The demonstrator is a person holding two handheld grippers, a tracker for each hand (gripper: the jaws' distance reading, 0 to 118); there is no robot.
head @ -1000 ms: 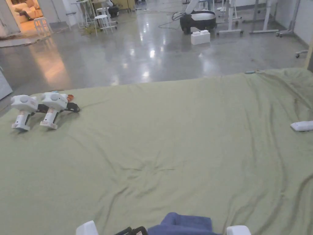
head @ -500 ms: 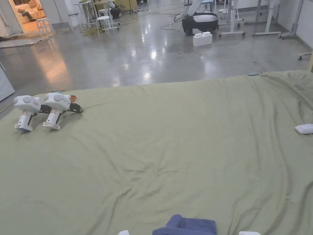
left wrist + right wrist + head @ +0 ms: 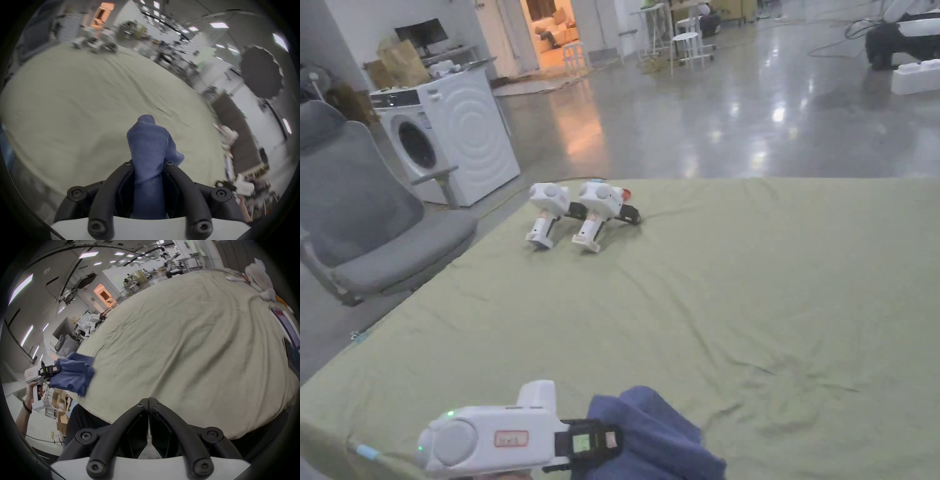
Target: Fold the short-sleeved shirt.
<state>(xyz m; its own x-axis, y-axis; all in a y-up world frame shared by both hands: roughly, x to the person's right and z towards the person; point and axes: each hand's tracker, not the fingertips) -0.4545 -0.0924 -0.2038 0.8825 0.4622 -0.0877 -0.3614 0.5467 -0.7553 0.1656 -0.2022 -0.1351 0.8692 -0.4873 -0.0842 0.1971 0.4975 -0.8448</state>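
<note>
Left gripper [image 3: 148, 165] clamped on bunched blue knit shirt [image 3: 149, 146]; right gripper [image 3: 148, 400] jaws together, empty. Lay shirt flat on green sheet [image 3: 737, 281] ahead of jaws first.

The short-sleeved shirt [image 3: 650, 437] is blue knit fabric, gathered into a compact folded bundle. It is clamped between both jaws of the left tongs [image 3: 148, 164], with a rounded end protruding forward past the jaw tips. The bundle sits at the near left corner of the green-covered desk [image 3: 737, 300]. Whether it rests on the cover or hangs above it cannot be determined.
</note>
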